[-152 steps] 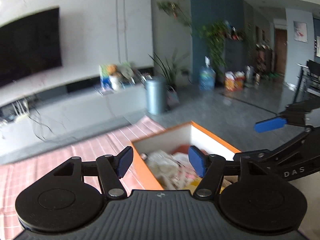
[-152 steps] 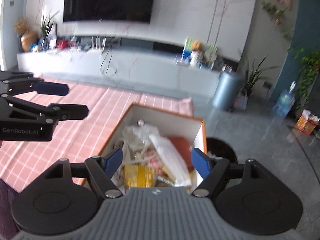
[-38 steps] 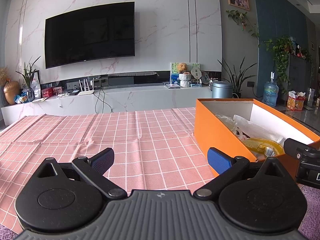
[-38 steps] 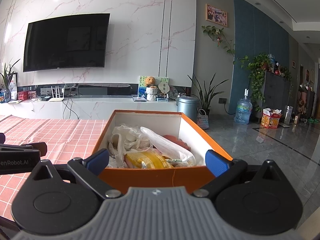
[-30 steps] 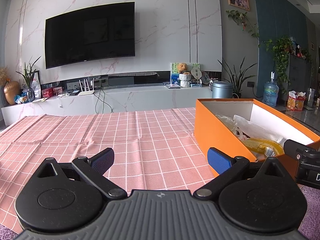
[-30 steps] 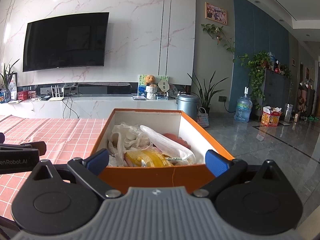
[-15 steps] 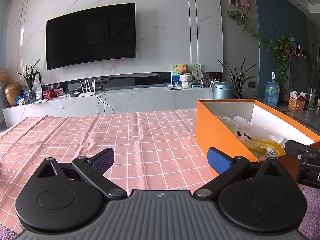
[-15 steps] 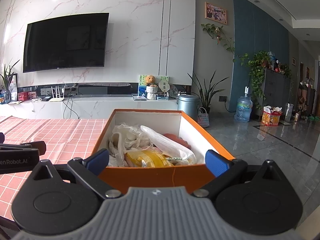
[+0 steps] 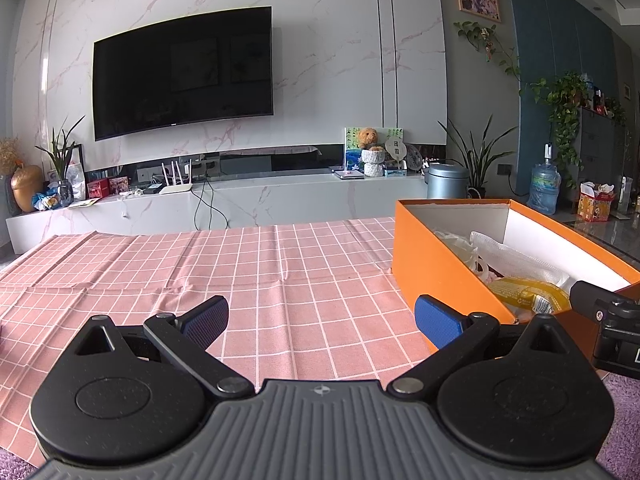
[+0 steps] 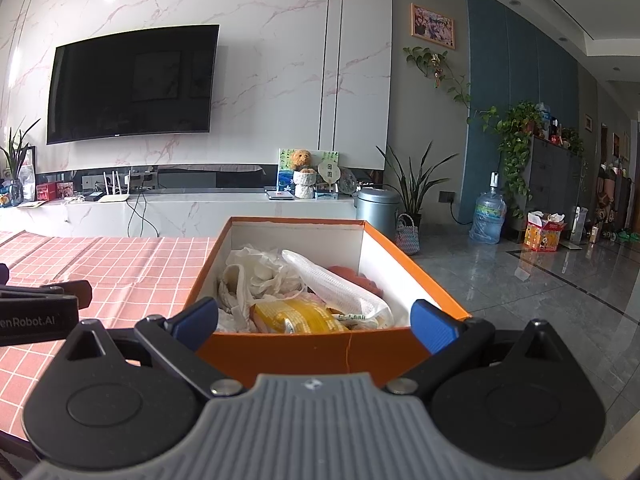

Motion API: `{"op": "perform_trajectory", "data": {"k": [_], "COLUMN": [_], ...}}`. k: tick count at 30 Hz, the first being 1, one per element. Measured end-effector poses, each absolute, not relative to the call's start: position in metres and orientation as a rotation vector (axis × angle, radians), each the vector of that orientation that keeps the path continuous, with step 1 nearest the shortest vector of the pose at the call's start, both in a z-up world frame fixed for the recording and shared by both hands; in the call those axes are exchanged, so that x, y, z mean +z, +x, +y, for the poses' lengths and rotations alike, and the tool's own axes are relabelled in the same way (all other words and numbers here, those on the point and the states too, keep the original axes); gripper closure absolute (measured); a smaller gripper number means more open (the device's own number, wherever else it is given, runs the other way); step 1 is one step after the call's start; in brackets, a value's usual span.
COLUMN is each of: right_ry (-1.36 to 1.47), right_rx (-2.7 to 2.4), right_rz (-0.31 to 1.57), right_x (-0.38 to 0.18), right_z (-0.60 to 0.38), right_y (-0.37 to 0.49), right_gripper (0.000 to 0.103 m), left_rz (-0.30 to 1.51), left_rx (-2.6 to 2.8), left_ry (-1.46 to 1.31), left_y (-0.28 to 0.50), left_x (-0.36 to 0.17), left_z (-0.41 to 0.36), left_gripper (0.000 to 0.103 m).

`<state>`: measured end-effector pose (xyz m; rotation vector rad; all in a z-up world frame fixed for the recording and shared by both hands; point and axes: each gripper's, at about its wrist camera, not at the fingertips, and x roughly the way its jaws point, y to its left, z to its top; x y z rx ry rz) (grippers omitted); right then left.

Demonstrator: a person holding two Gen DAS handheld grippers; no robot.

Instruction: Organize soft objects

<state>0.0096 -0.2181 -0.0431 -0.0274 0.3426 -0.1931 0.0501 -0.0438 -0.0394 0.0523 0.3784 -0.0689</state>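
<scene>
An orange box (image 10: 304,350) with white inner walls sits on the pink checked cloth (image 9: 256,272). It holds soft items: a yellow packet (image 10: 296,316), a white plastic bag (image 10: 256,272), a clear white sleeve (image 10: 332,284) and something red (image 10: 352,272). My right gripper (image 10: 314,326) is open and empty, low at the box's near wall. My left gripper (image 9: 322,320) is open and empty over the bare cloth, left of the box (image 9: 432,264). The yellow packet (image 9: 528,294) shows there too.
The left gripper's side (image 10: 36,316) shows at the left of the right wrist view; the right gripper's finger (image 9: 608,312) shows at the right of the left wrist view. A purple rug (image 9: 624,420) lies beneath the cloth. A TV wall and cabinet (image 9: 240,200) stand behind.
Five seconds ago both grippers hovered over the box looking down. They have since dropped to table level. Over the last second almost nothing moved.
</scene>
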Motion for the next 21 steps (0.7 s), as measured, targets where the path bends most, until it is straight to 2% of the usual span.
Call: {"op": "perform_trajectory", "data": {"k": [21], "right_ry": [-0.024], "right_rx": [-0.19], "right_rz": [0.346], "right_x": [-0.0444], "right_z": [-0.2182], "right_y": [0.0099], "right_gripper": [0.003], "left_rz": [0.379], "left_rx": [-0.068], "left_ry": [0.054], "left_y": [0.0495], "left_x": [-0.0383], "left_z": [-0.0436], "left_gripper": [0.0]}}
